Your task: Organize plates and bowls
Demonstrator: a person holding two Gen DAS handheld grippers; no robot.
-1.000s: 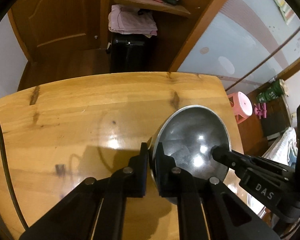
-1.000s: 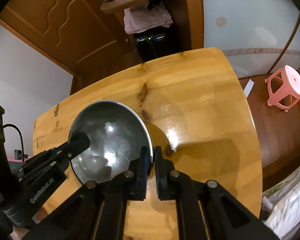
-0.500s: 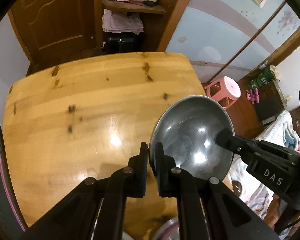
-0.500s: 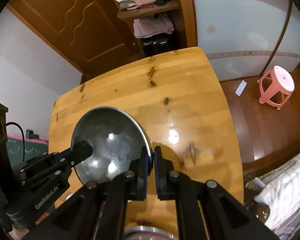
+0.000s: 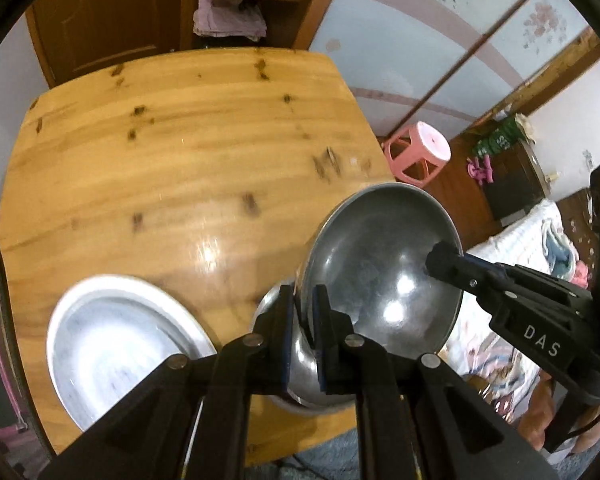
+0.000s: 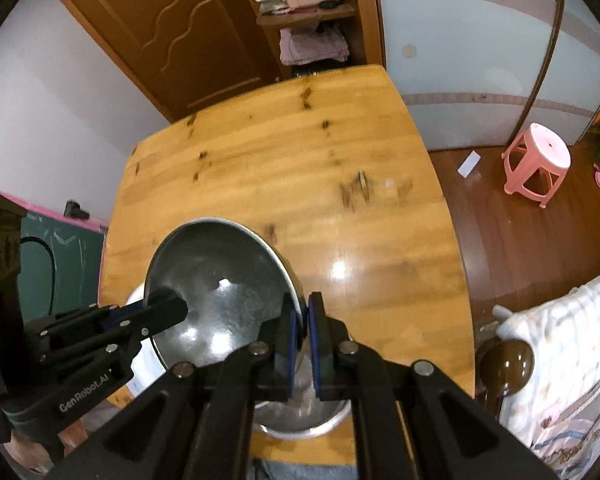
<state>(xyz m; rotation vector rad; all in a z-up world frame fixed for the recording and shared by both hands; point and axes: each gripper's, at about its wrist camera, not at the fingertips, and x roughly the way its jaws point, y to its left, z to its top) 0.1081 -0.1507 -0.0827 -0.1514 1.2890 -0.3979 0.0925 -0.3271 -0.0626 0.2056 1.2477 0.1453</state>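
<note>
A steel bowl (image 5: 384, 276) is held in the air above the wooden table (image 5: 180, 152), gripped on opposite rims. My left gripper (image 5: 303, 312) is shut on its left rim and my right gripper (image 6: 303, 320) is shut on its right rim; the bowl also shows in the right wrist view (image 6: 220, 284). Under the held bowl, a second steel bowl (image 6: 304, 420) sits at the table's near edge. A white plate (image 5: 120, 344) lies on the table to the left of it.
A pink stool (image 6: 538, 160) stands on the floor to the right of the table. A patterned cloth (image 6: 560, 360) and a dark round knob (image 6: 506, 364) are at the near right. A door and a shelf stand beyond the table's far edge.
Both grippers have pulled back toward the table's near edge with the bowl held between them. The white plate and the second bowl have come into view below.
</note>
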